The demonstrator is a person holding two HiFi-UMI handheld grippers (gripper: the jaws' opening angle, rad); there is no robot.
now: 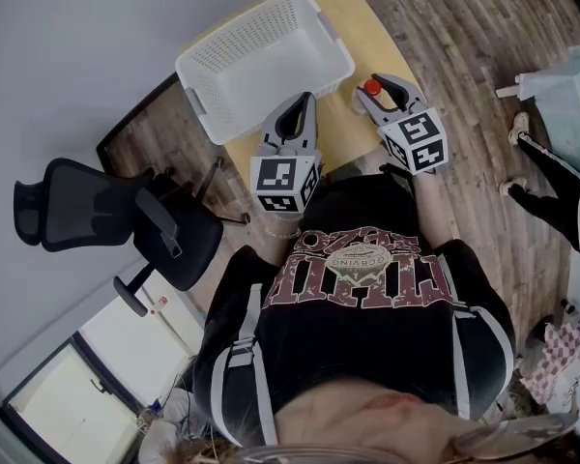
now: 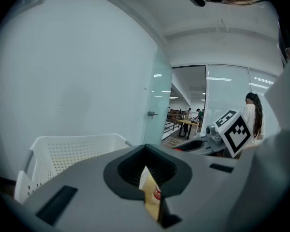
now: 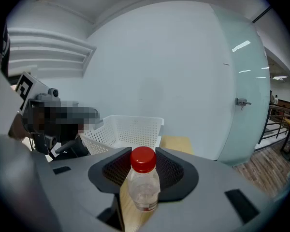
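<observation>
Left tongs [image 2: 152,190]: closed on a small tan sachet [image 2: 153,197] with red print. It stands on edge in the slot between the jaws, and its lower part is hidden by the tongs' body. In your head view these left tongs [image 1: 293,119] sit at the near wall of the white basket [image 1: 222,71], about midway along it and pointing in towards it.

Right tongs [image 3: 142,180]: clamped on a clear bottle [image 3: 144,187] with a red cap. The bottle's long axis runs upright across the jaws, cap uppermost, and it appears to be empty. From above, the right tongs [image 1: 379,95] are off the basket's near right corner, over the pale wooden surface [image 1: 367,32], with the cap showing between the jaws.

The basket lies ahead of both tongs. It is ahead and to the left of the bottle, and directly ahead of the sachet. Your left hand is the nearer one. The basket's interior appears bare where visible.
</observation>
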